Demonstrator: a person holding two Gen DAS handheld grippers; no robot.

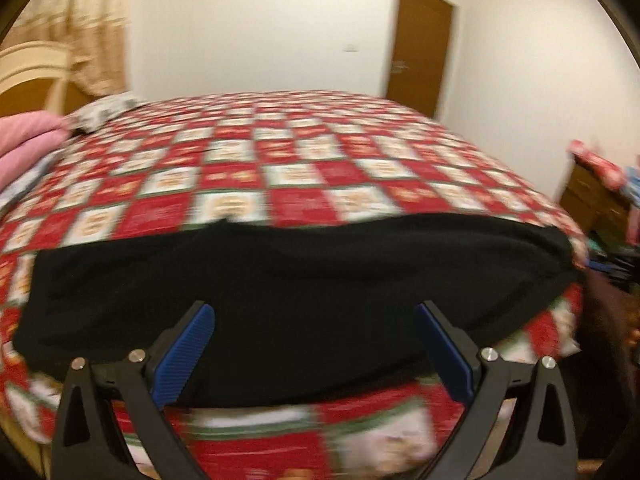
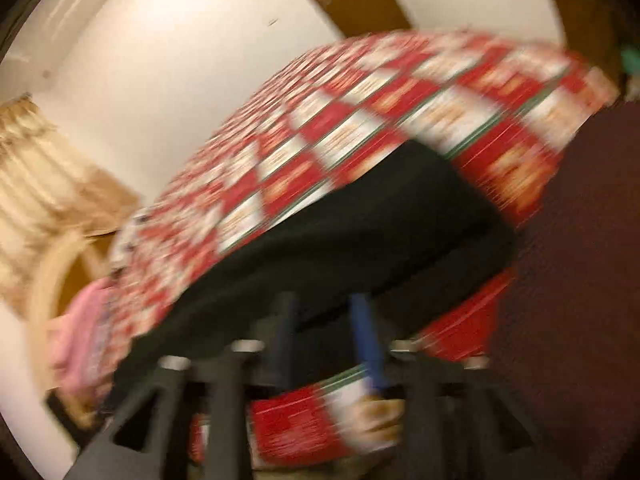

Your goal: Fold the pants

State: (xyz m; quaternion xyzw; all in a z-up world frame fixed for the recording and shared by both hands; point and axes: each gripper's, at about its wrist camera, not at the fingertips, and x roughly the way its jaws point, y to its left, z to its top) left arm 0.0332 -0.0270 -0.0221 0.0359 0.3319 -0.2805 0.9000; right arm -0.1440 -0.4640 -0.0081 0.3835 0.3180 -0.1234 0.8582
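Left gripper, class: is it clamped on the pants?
No: the left gripper is wide open, its blue pads set far apart above the black pants.

Beyond the black pants (image 1: 296, 276) the bed (image 1: 320, 152) lies flat and open to its far edge. Pink pillows (image 1: 24, 140) crowd its left side; a dresser (image 1: 596, 200) stands right.

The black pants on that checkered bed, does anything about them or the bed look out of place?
Mostly tidy. The black pants lie flat along the near edge of the checkered bedspread, but their right end hangs over the bed's corner. Beyond that corner, clothes spill from a wooden dresser. Nothing looks damaged.
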